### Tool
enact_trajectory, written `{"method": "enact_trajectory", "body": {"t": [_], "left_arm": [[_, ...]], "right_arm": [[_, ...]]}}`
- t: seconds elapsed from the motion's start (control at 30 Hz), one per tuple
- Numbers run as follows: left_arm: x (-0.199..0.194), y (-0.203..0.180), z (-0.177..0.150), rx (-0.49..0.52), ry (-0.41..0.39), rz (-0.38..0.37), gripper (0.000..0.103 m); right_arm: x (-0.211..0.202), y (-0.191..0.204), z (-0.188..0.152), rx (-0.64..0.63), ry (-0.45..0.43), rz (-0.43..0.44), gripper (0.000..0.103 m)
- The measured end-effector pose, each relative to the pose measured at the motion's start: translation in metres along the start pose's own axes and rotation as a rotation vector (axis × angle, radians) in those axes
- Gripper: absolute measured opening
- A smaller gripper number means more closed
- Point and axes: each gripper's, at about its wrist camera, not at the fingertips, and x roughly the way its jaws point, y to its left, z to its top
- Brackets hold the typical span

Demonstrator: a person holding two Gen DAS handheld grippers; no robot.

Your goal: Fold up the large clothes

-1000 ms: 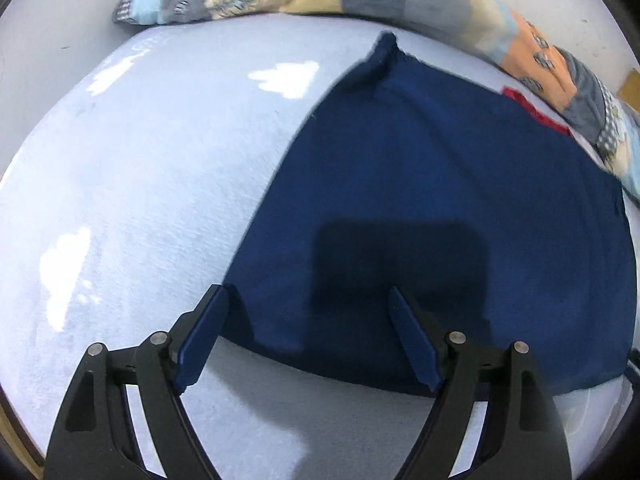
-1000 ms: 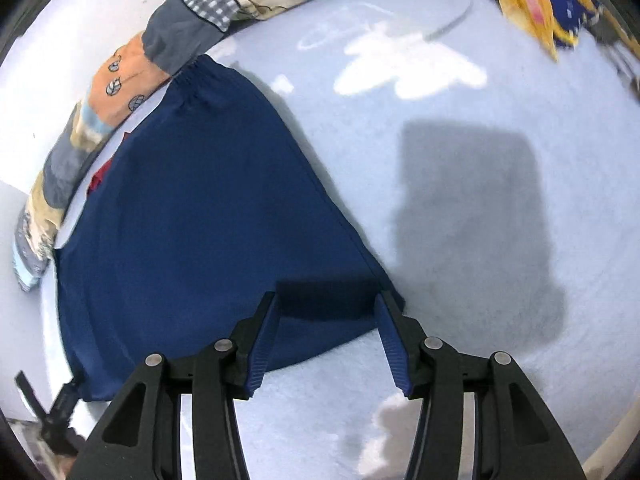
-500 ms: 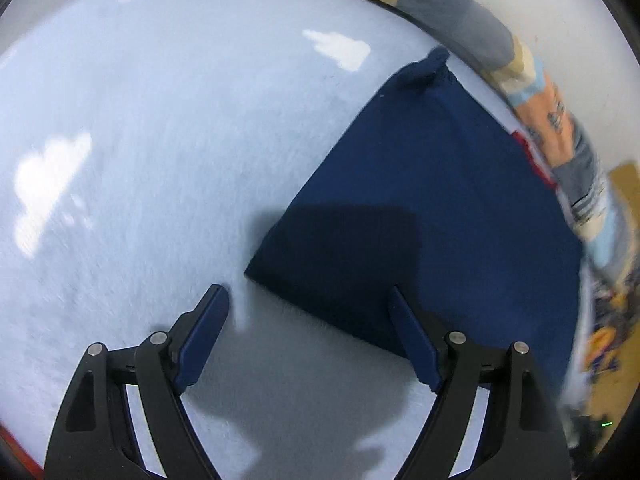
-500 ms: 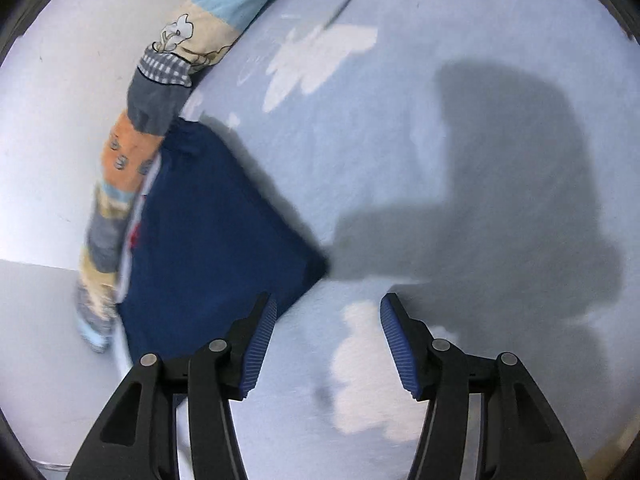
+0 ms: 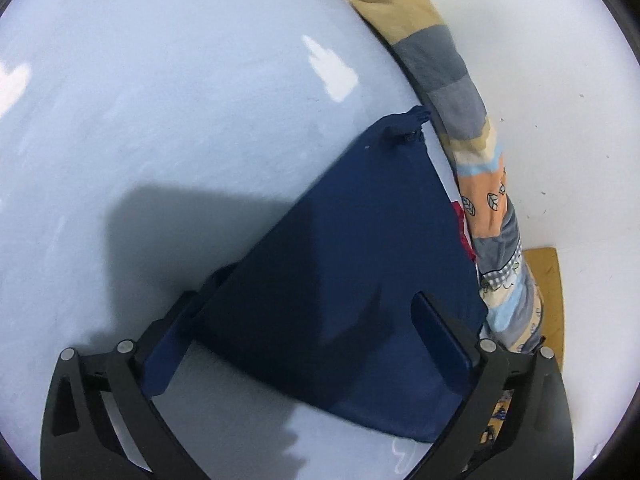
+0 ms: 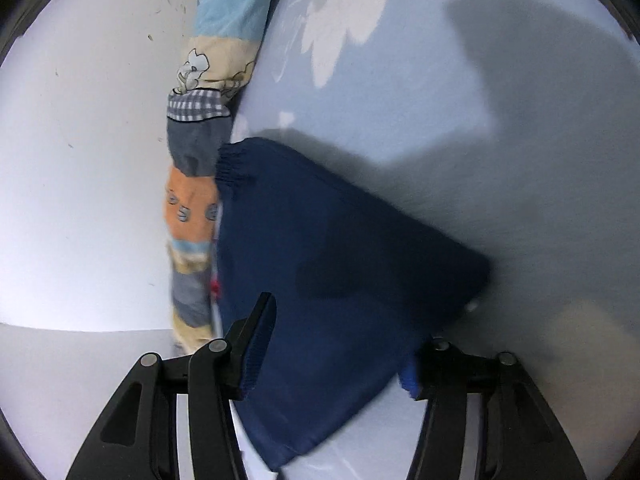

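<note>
A: Nearest to us in the left wrist view, the left tool (image 5: 316,320) has its jaws opening, spread very wide, with the near corner of the navy garment (image 5: 360,264) lying between them. Its left finger (image 5: 176,340) sits partly under the cloth edge, the right finger (image 5: 440,336) on top of the fabric; the pads are not pressing on it.

B: And in the right wrist view the right tool (image 6: 340,344) has its jaws closing, about half spread, and the navy garment (image 6: 332,264) runs between them. The left finger (image 6: 256,344) lies on the cloth and the right finger (image 6: 410,380) peeks out from under its edge. I cannot tell whether the pads have gripped yet; they look apart from it.

A: The garment itself lies flat on the pale blue bed sheet (image 5: 160,120), folded to a wedge shape.

B: Beyond it, the gathered cuff (image 6: 234,162) at the far corner touches the patchwork quilt roll (image 6: 200,136).

A: From the left wrist, that same roll (image 5: 452,80) runs along the garment's right edge, with a strip of red fabric (image 5: 464,232) showing between the two.

B: Farthest off, the white wall (image 6: 80,160) behind the roll, and white cloud prints (image 6: 344,8) on the sheet.
</note>
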Motion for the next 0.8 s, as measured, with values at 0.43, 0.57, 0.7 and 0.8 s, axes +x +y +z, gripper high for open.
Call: {"method": "enact_trajectory", "body": {"t": [0.43, 0.57, 0.7, 0.8], "left_arm": [[0.001, 0.003, 0.013, -0.014, -0.025, -0.049, 0.024], [0.003, 0.011, 0.013, -0.042, 0.003, -0.039, 0.037], [0.006, 0.010, 0.013, -0.018, 0.018, -0.090, 0.065], [0.014, -0.009, 0.009, 0.058, -0.008, -0.029, 0.028]], "right_arm": [[0.004, 0.023, -0.004, -0.127, -0.045, -0.038, 0.011], [0.000, 0.017, -0.003, -0.113, -0.028, -0.024, 0.011], [0.004, 0.016, -0.001, -0.096, -0.014, -0.013, 0.011], [0.002, 0.021, -0.002, -0.120, -0.014, -0.004, 0.010]]}}
